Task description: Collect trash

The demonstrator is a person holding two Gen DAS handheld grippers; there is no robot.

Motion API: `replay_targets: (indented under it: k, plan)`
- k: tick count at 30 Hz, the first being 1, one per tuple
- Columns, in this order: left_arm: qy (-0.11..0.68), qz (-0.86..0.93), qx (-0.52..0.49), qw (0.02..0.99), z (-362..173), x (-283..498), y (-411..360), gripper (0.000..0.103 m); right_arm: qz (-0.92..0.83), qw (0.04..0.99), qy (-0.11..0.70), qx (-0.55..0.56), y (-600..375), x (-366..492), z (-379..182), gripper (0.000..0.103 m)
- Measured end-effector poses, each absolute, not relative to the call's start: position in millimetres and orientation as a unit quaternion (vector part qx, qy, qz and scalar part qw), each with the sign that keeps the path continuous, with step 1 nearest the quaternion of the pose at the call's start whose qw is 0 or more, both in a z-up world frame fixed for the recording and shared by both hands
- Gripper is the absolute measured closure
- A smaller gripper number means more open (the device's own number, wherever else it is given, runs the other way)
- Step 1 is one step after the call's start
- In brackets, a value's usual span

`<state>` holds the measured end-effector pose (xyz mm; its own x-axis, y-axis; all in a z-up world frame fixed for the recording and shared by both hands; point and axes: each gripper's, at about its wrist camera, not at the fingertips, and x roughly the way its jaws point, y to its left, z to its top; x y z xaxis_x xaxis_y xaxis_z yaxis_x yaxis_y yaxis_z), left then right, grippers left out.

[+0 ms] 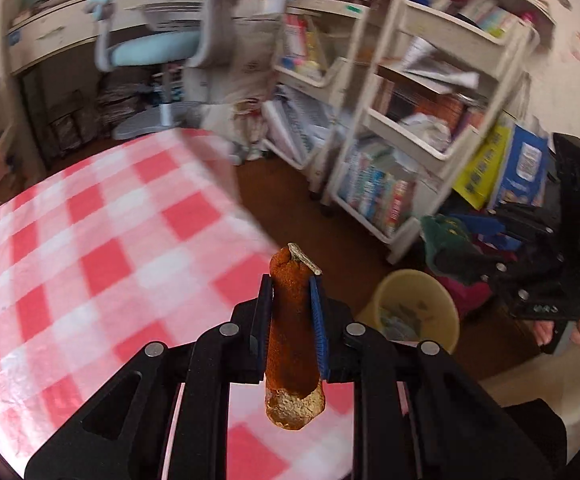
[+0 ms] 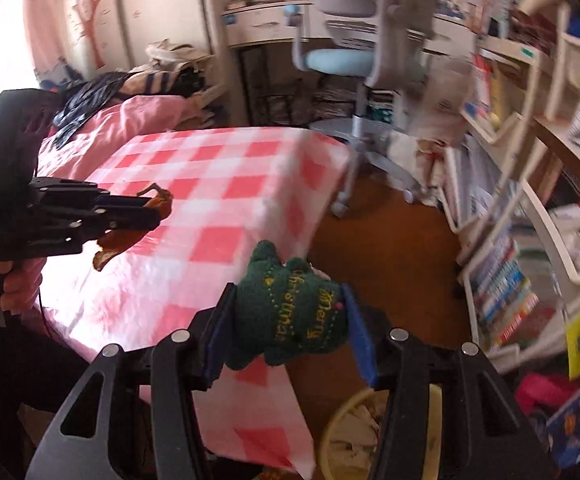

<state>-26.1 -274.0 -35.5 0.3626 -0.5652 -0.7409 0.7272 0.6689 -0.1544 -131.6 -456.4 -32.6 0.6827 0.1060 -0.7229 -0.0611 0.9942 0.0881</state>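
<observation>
Red-and-white checked cloth covers the bench [image 1: 89,260] in front of us. Our left gripper [image 1: 290,308] has its jaws clenched on a brown, rust-coloured peel [image 1: 292,320], a strip that stands up between the blue pads with a dry stem at its tip and a paler golden end hanging below. Our right gripper [image 2: 285,320] has its jaws grasping a dark green knitted toy [image 2: 290,312] stitched with yellow lettering, pressed on both sides by the blue pads. Both things are lifted off the bench, held over its near edge. Down on the brown floor, just beside the bench, stands a pale yellow bin [image 1: 414,308] with scraps inside. A white shelf cart [image 1: 430,100] crammed with books stands beyond the bin, and a grey and blue chair [image 2: 350,52] sits behind the bench.
</observation>
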Motion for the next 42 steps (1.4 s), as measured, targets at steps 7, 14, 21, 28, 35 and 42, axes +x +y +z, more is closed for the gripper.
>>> replay_targets:
  k: [7,14,21,28,35,42]
  plan:
    - [0.433,-0.493,0.155,0.739,-78,-99,-429,0.085,-0.05,0.894,0.438,0.073,-536,-198,-96,0.049]
    - [0.466,-0.485,0.183,0.717,-126,-115,-498,0.055,-0.11,0.874,0.457,0.121,-578,-222,-134,0.04]
    - [0.379,-0.385,0.184,0.821,-72,-124,-426,0.024,-0.098,0.902,0.392,0.152,-565,-231,-96,0.037]
    - [0.315,-0.254,0.144,0.903,-9,-116,-298,0.008,-0.05,0.947,0.292,0.126,-484,-192,-13,0.019]
    - [0.292,-0.149,0.106,0.939,25,-93,-167,0.008,-0.029,0.969,0.219,0.108,-384,-146,20,0.008]
    - [0.313,-0.117,0.004,0.942,23,-66,-79,0.007,-0.008,0.97,0.235,0.069,-334,-113,20,0.008]
